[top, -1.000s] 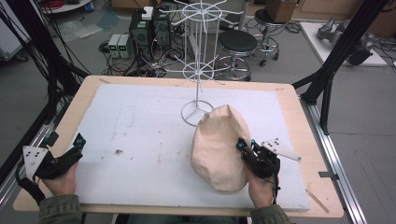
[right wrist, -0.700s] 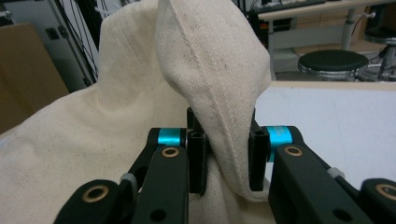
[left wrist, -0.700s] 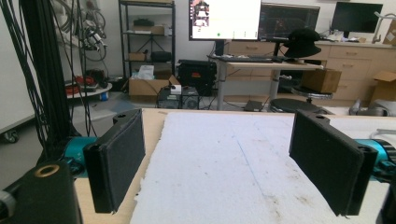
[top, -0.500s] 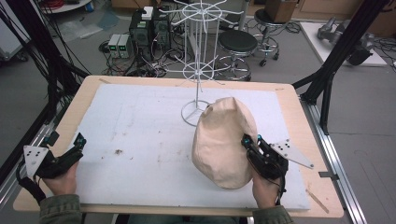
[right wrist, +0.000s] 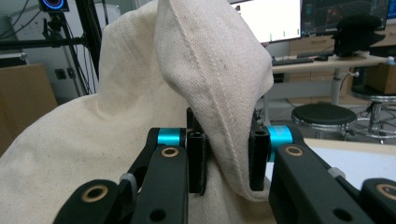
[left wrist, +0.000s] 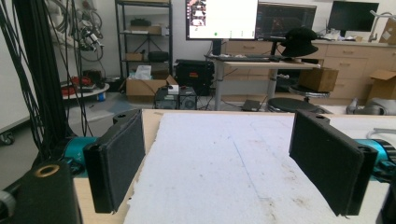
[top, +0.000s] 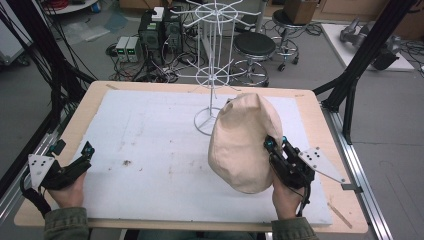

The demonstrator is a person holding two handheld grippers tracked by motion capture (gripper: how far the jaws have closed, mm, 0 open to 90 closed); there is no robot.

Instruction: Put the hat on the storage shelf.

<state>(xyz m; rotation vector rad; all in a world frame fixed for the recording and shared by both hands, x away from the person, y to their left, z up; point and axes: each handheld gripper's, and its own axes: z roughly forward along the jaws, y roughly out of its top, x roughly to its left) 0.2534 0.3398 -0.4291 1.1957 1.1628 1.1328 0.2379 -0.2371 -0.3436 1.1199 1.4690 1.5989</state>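
Hanging from the right gripper (top: 272, 148), a cream canvas hat (top: 243, 142) is held up over the right half of the counter (top: 320, 120), its crown swelling toward the left of the high view and its lower edge close above the white foam sheet (top: 150, 145). In the right gripper view the two black jaws are clamped on a thick fold of the hat's stitched brim (right wrist: 224, 135), the cloth pinched between the pads and rising above them in a peak. The person's right hand (top: 285, 197) grips the tool from below, the grey three-cornered plate (top: 320, 164) jutting out to the right. Just behind the hat stands a white wire display rack (top: 212, 65), its round base (top: 206, 121) on the foam sheet and partly hidden by the hat. Well apart, at the near left corner of the counter, the left gripper (top: 84, 155) rests low in the person's left hand (top: 67, 187). In the left gripper view its jaws stand wide apart with bare foam between them. A black stool (top: 255, 46) and grey boxes of equipment (top: 129, 48) sit on the floor beyond.
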